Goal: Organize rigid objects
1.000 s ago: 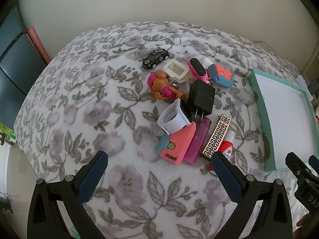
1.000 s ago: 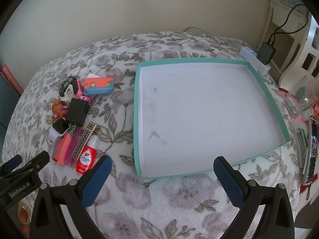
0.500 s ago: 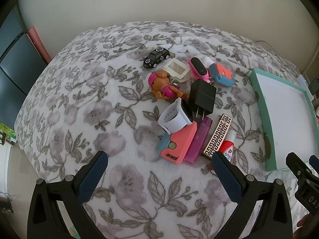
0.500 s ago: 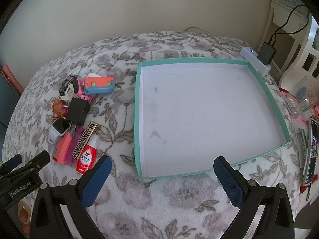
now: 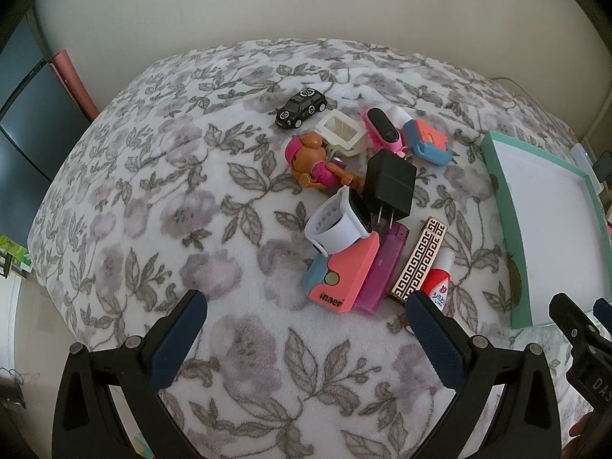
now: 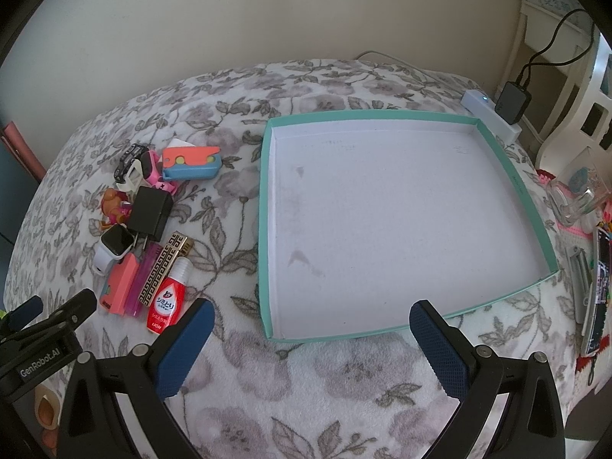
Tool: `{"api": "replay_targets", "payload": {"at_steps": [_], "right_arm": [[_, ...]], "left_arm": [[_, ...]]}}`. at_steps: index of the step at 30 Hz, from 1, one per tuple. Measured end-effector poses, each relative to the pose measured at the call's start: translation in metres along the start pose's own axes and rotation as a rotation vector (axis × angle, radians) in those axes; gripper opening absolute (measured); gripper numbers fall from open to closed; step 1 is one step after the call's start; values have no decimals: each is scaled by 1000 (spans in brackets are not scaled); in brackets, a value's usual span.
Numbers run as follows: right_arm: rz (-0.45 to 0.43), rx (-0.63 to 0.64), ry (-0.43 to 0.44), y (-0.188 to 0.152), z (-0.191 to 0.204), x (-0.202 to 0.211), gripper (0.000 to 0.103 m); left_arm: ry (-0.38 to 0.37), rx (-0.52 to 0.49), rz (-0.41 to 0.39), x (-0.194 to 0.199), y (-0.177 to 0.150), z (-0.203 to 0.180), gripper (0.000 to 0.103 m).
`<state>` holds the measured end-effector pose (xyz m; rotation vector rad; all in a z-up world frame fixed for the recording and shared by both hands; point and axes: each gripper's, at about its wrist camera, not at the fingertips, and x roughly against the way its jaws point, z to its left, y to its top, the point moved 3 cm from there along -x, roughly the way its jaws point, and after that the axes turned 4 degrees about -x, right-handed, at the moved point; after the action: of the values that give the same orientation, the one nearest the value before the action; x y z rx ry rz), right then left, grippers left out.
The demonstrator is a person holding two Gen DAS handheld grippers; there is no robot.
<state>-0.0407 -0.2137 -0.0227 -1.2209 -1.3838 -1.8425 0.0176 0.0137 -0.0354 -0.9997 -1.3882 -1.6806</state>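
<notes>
Left wrist view: our left gripper [image 5: 306,329] hangs spread wide above the floral blanket [image 5: 153,229], holding nothing, the toy pile [image 5: 355,206] just ahead. Rightward, our right gripper [image 6: 311,338] is equally spread before the teal tray [image 6: 267,229].

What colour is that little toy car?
The toy car is black with white markings on its roof and doors, seen best in the left wrist view.

- A floral blanket [image 6: 306,375] in white and grey covers the bed.
- A plain cream wall [image 6: 267,11] stands behind.
- A black charger [image 6: 512,101] with its cable sits at the far right.
- A clear glass [image 6: 573,201] lies nearby.
</notes>
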Motion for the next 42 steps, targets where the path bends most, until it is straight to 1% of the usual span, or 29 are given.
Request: {"api": "replay_targets", "payload": {"at_steps": [14, 21, 25, 29, 31, 36, 39, 42], "right_arm": [[2, 0, 0, 0, -3, -3, 103], [9, 18, 5, -1, 9, -7, 103], [-1, 35, 41, 0, 17, -4, 103], [-21, 63, 108, 3, 33, -3, 103], [-20, 86, 133, 4, 43, -4, 103], [1, 175, 145, 0, 69, -13, 103], [16, 225, 154, -4, 83, -19, 103], [25, 274, 163, -7, 95, -25, 103]], "left_arm": [[-1, 0, 0, 0, 0, 0, 103], [-12, 2, -1, -2, 0, 0, 103], [-11, 13, -34, 1, 5, 7, 103], [-51, 61, -49, 1, 12, 19, 103], [-58, 73, -38, -3, 14, 24, 103], [-41, 108, 12, -19, 12, 35, 103], [-23, 104, 33, -27, 10, 38, 103], [-32, 99, 47, -33, 9, 40, 103]]}}
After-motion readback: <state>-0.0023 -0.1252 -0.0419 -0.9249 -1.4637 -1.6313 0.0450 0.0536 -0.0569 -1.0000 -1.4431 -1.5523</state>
